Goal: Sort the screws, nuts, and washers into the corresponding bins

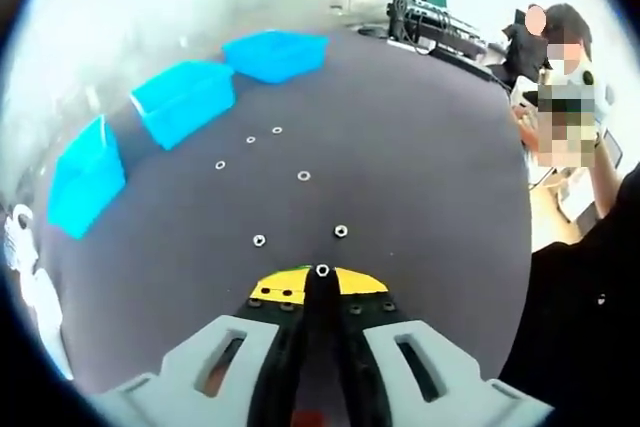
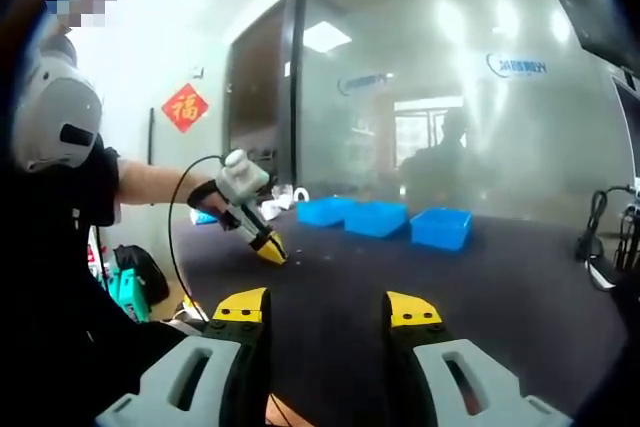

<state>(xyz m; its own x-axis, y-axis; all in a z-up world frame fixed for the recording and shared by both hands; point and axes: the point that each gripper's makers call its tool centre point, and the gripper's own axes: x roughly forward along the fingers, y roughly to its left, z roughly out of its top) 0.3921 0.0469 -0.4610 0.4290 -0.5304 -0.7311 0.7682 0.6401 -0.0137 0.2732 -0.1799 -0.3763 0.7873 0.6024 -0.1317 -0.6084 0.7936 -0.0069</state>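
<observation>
Left gripper (image 1: 322,282) clenched on nut (image 1: 322,270) at lower centre — hole facing camera (no long axis); right gripper (image 2: 328,309) spread, nothing held; three blue bins (image 1: 185,97) upper left.

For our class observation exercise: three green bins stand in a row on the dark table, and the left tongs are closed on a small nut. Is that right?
Not quite: the bins are blue, not green, as the left gripper view shows. The rest stands: three in a row on the dark table, and the left tongs closed on a small nut.
</observation>
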